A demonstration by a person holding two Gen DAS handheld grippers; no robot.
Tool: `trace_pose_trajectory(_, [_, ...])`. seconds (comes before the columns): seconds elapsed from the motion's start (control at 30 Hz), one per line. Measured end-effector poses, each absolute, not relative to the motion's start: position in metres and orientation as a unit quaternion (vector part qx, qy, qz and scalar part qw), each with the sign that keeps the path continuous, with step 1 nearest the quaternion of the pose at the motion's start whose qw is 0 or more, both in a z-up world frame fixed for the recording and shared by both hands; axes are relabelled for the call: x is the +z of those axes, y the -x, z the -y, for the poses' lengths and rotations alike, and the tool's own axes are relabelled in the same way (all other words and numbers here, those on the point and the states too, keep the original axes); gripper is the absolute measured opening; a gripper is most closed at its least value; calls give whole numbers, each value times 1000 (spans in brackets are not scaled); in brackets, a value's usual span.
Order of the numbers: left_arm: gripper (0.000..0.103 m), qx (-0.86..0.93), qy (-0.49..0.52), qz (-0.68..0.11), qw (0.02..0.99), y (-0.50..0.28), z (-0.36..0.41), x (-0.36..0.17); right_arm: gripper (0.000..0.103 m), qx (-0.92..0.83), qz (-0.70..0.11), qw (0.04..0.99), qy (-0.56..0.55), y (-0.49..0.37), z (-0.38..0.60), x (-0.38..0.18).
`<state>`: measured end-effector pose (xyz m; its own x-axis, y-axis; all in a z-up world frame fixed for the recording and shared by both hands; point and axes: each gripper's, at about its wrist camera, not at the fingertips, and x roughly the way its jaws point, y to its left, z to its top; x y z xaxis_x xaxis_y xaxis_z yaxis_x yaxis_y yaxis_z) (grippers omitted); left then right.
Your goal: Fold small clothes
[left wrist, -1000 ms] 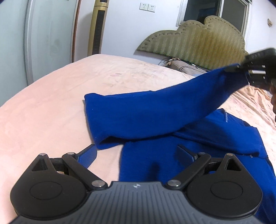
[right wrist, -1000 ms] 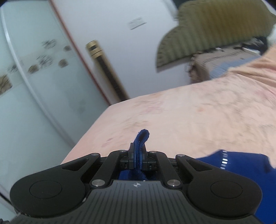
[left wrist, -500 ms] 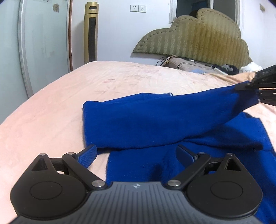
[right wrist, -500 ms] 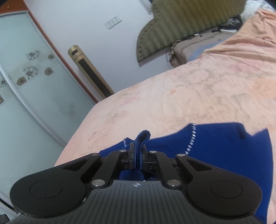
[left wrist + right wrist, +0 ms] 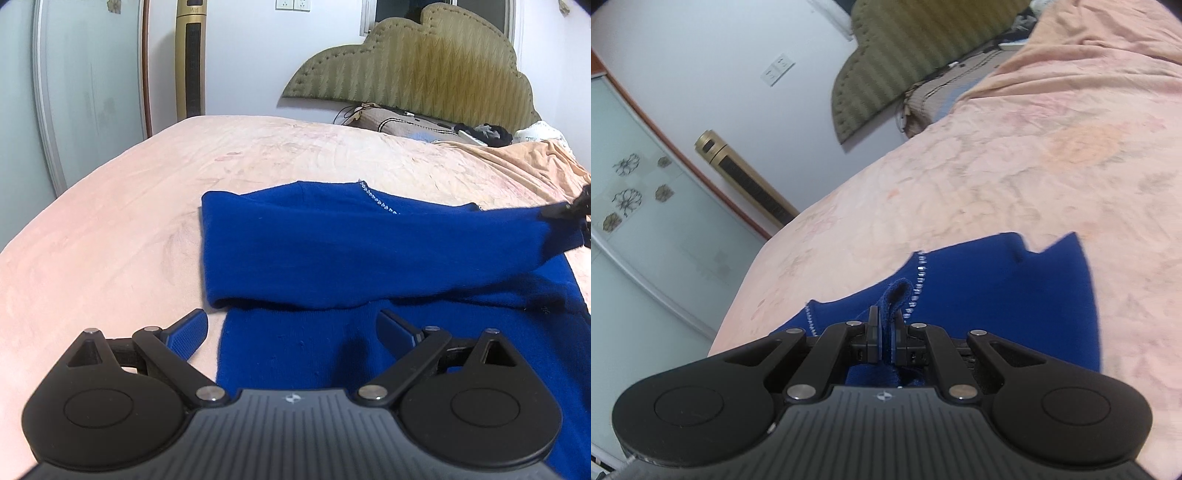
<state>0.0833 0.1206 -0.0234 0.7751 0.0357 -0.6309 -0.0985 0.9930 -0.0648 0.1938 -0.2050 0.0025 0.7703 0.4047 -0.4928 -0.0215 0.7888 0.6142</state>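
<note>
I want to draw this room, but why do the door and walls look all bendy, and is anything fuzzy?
Left wrist view: the fisheye lens bows the sliding door near the edge; the blue sweater looks sharp, with a soft shadow under its folded sleeve. Right wrist view: everything is tilted, and the headboard and wall sockets are smeared by motion blur.

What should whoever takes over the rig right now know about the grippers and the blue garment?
Right gripper: shut on the cuff end of the blue garment's sleeve, carrying it across the body.
Left gripper: open, holding nothing, hovering over the garment's near edge.
Blue garment: lying on the pink bedspread, sleeve draped over the torso but its end not yet laid down.
Done: sleeve brought across.
Left: probably lower and release the sleeve, then fold the rest.
</note>
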Motion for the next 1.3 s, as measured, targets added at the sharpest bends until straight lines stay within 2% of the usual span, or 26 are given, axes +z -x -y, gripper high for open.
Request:
trace_pose_trajectory(0.77, [98, 31, 37, -335, 941, -83, -112, -23, 9, 71, -332, 886, -317, -184, 241, -25])
trace_pose_trajectory(1.3, [98, 31, 33, -340, 939, -84, -110, -27, 9, 45, -340, 903, -258, -188, 237, -29])
